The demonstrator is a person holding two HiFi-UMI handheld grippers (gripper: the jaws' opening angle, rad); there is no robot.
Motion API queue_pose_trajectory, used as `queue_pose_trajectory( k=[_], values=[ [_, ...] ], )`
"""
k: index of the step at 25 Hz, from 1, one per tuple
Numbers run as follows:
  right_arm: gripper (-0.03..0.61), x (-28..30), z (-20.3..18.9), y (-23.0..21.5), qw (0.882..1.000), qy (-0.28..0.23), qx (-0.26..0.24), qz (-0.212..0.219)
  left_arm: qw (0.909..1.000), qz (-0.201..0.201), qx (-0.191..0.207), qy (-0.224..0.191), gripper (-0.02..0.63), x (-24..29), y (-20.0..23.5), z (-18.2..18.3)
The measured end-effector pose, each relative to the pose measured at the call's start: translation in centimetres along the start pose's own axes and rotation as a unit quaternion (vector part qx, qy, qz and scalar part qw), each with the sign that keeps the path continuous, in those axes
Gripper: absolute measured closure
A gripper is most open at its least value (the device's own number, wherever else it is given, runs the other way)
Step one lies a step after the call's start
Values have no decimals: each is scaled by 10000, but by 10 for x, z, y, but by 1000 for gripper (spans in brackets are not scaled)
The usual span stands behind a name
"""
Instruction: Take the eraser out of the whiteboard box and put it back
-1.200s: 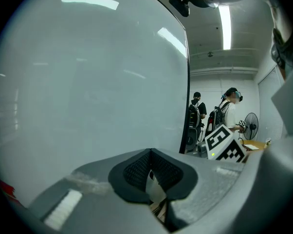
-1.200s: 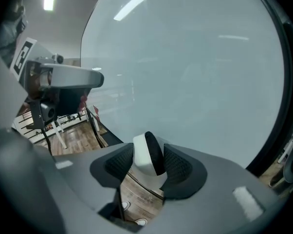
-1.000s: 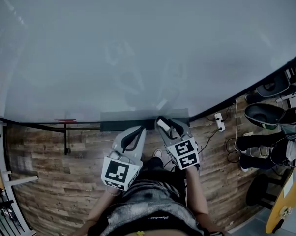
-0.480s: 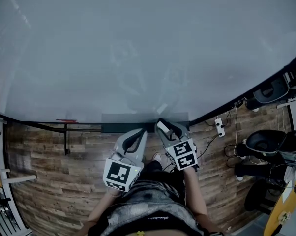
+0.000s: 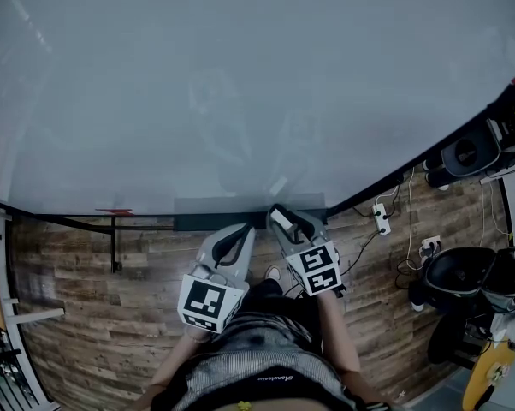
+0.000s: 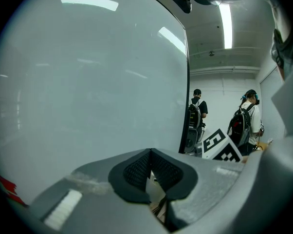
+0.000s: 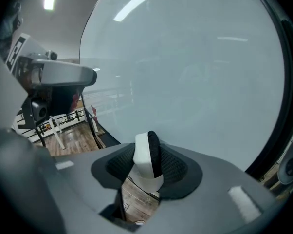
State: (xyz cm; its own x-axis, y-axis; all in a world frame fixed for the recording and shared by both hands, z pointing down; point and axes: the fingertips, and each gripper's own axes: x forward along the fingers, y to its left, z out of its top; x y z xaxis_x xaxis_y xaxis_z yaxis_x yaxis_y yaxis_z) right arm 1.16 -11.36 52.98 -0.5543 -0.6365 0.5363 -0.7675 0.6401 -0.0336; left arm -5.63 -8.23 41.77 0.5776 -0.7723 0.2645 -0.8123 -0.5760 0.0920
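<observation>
The eraser [image 7: 147, 160], a white block with a black felt side, stands upright between the pads of my right gripper [image 7: 147, 168], whose jaws are closing on it. In the head view the eraser [image 5: 280, 220] shows at the tips of the right gripper [image 5: 285, 221], just over the dark box [image 5: 208, 223] on the lower edge of the whiteboard [image 5: 240, 84]. My left gripper [image 5: 243, 229] hangs beside it on the left, near the box. Its pads meet in the left gripper view, so the left gripper [image 6: 149, 172] is shut with nothing in it.
A wooden floor [image 5: 86, 298] lies below. A power strip [image 5: 380, 217] with cables and black chairs [image 5: 458, 272] stand at the right. A red mark [image 5: 114, 211] sits on the board's lower left edge. Two people [image 6: 244, 123] with backpacks stand beyond the board.
Both grippers and the eraser stay where they were. At the right edge a person's legs have left the view and the black chairs have shifted.
</observation>
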Motion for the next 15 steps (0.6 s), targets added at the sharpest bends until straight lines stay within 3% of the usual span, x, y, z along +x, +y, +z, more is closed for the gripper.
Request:
queue_pose_trajectory(
  k=[15],
  values=[
    [419, -21, 14, 4, 9999, -52, -92, 58, 9998, -147, -93, -9, 612, -3, -7, -2]
  ],
)
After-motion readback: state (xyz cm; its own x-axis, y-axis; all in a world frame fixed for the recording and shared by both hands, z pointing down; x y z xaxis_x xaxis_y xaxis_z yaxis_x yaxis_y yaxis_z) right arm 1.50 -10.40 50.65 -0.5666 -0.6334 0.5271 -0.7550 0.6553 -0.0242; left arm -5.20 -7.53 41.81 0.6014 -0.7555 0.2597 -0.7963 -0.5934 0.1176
